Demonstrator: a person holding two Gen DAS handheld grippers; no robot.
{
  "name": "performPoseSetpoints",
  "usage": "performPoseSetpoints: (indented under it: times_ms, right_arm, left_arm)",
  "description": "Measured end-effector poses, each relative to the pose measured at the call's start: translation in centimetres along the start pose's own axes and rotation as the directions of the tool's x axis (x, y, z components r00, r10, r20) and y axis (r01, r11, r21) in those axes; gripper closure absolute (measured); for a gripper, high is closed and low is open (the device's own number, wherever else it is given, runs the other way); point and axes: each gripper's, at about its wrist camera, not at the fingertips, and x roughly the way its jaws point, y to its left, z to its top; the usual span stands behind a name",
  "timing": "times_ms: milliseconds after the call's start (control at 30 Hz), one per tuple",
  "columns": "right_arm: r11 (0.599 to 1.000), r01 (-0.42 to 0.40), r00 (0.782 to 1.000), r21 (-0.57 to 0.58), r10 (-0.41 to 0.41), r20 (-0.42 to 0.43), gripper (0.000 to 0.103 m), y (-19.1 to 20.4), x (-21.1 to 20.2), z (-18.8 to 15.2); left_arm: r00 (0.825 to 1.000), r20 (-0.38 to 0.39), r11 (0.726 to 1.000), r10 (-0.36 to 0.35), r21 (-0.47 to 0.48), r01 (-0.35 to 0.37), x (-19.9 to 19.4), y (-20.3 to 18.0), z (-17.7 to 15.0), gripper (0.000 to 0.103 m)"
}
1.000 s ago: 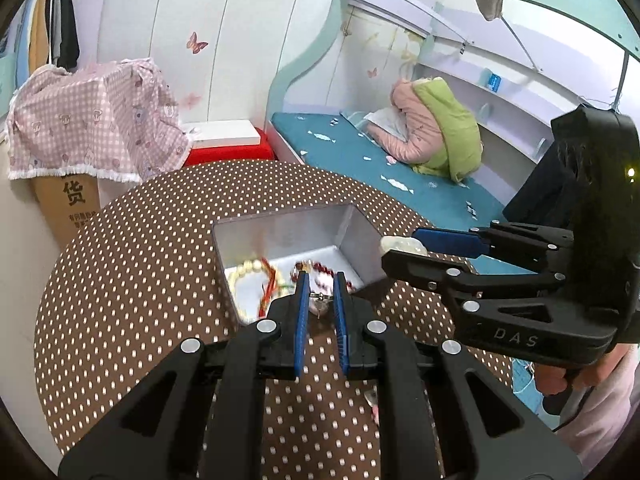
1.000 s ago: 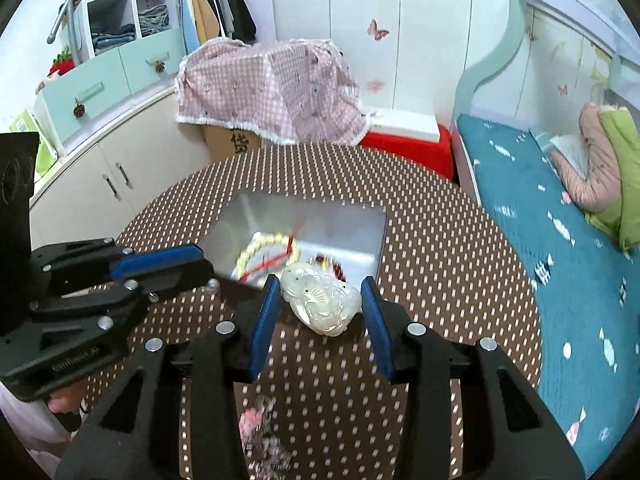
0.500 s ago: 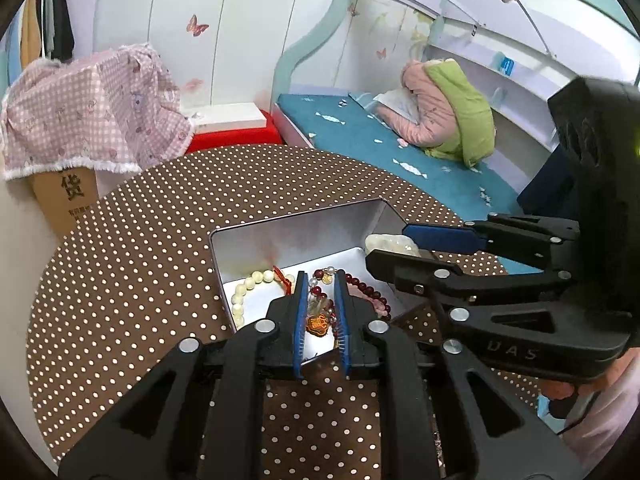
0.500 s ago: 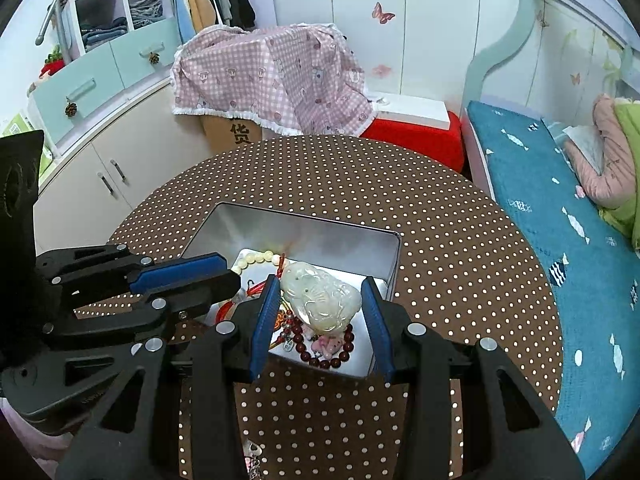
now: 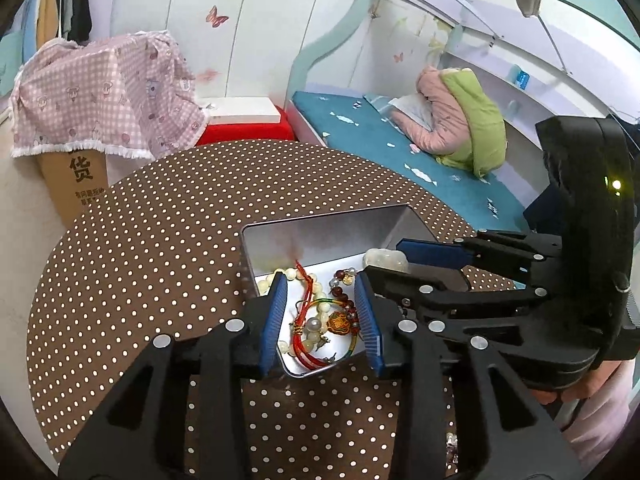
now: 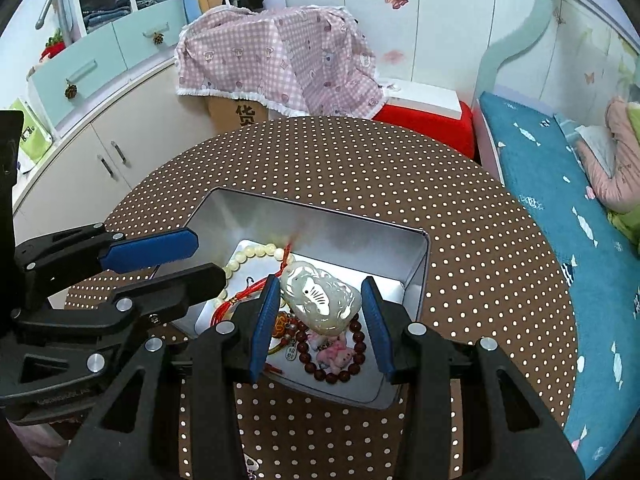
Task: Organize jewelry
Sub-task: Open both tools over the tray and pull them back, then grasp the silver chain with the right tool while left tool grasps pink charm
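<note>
In the left wrist view, the left claw [image 5: 326, 316] hangs over the near corner of the metal tin [image 5: 320, 228] on the polka-dot surface [image 5: 160, 248]; its jaws have just been opening and nothing is pinched between them now, the multicoloured cord bracelet with its orange charm [image 5: 338, 322] lying loose on the tin floor among the cream bead bracelet [image 5: 288, 276] and red cord [image 5: 304, 344]. The release looks finished, so this claw should draw straight back and up without snagging the cords. The right claw [image 5: 384, 260] reaches in from the right, a pale stone showing at its tips. In the right wrist view, the right claw [image 6: 320, 300] is clamped on the carved jade pendant [image 6: 320, 300], held above the dark red bead bracelet [image 6: 332, 360] and small pink charm [image 6: 334, 354] inside the tin. To do this step well, I judge it should lower the pendant close to the tin floor, favouring the bare patch toward the right wall, then part the jaws slowly so the stone settles rather than drops onto the beads.
</note>
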Motion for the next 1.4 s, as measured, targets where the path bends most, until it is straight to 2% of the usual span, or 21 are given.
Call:
performPoseSetpoints:
  times_ms: [267, 467, 733, 800, 933, 1200, 1400]
  right_arm:
    - [1.000, 0.022, 1.000, -0.007, -0.022, -0.013, 0.066, 0.2, 0.2, 0.1]
    - [1.000, 0.026, 1.000, 0.013, -0.025, -0.013, 0.064, -0.2, -0.2, 0.3]
    - [0.998, 0.035, 0.998, 0.043, -0.037, 0.046, 0.064, -0.6, -3.4, -0.5]
    - [0.998, 0.038, 0.997, 0.054, -0.041, 0.060, 0.063, -0.7, -4.4, -1.1]
    - [0.997, 0.019, 0.997, 0.072, -0.024, 0.067, 0.062, -0.8, -6.4, -3.7]
    - [0.993, -0.061, 0.997, 0.098, 0.065, -0.041, 0.063, 1.2, -7.0, -10.6]
    - [0.994, -0.070, 0.993, 0.085, 0.078, -0.093, 0.077, 3.2, -6.9, -13.6]
  left_arm:
    - [1.000, 0.000, 1.000, -0.008, -0.005, 0.008, 0.0, 0.4, 0.1, 0.065]
    - [1.000, 0.006, 1.000, -0.003, -0.001, 0.003, -0.3, 0.0, 0.1, 0.058]
    - [0.999, 0.035, 0.999, -0.007, 0.035, 0.006, -2.7, -1.8, -0.8, 0.055]
    - [0.999, 0.032, 0.998, -0.014, 0.054, 0.012, -3.6, -2.6, -1.6, 0.049]
    - [1.000, 0.013, 0.997, -0.022, 0.074, 0.021, -5.0, -3.6, -3.8, 0.047]
    - [0.997, -0.076, 0.998, -0.016, 0.059, 0.021, -5.9, -4.6, -9.5, 0.045]
    - [0.994, -0.107, 0.998, -0.021, 0.053, 0.026, -6.2, -5.5, -11.9, 0.044]
